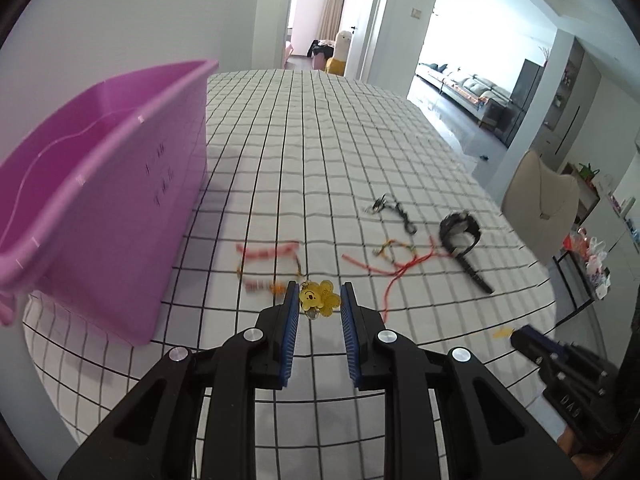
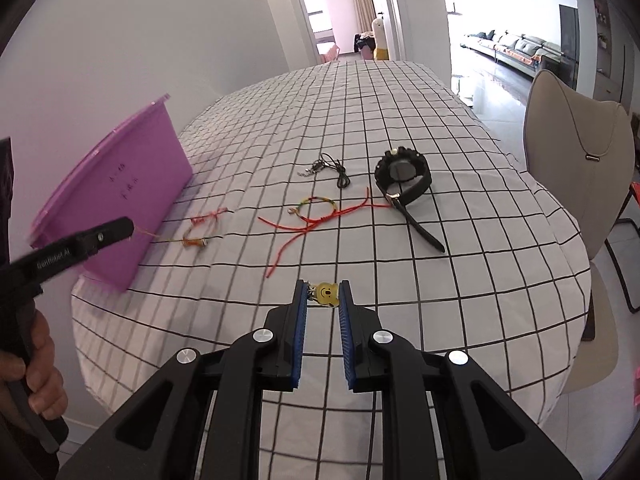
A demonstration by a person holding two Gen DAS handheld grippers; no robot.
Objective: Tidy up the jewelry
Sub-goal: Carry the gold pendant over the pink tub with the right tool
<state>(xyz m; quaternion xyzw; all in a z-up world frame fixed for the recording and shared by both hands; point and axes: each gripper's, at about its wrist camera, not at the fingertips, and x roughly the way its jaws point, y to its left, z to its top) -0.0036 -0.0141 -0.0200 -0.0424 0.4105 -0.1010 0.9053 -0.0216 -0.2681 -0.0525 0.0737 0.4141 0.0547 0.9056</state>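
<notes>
Left tool pinches a yellow flower-and-bear charm between its blue pads, held above the counter with its white, black-gridded cloth. Right tool likewise grips a small yellow bear charm, with a bit of metal chain at the charm's left edge against the left pad. Each tool's jaws stand narrow, closed on its charm.

To the left stands a pink plastic bin, its near wall just beside the left tool's path and its rim higher than the charms. On the cloth ahead lie a red-and-orange bracelet near the bin's foot, a multicoloured braided bracelet with loose red cord trailing toward the tools, a thin black cord necklace farther back, and a black wristwatch to the right with its strap stretched forward. These pieces lie apart from one another, except that the red cord's far end reaches the watch.

A beige chair stands at the counter's right edge. A hand grips the left tool's handle.
</notes>
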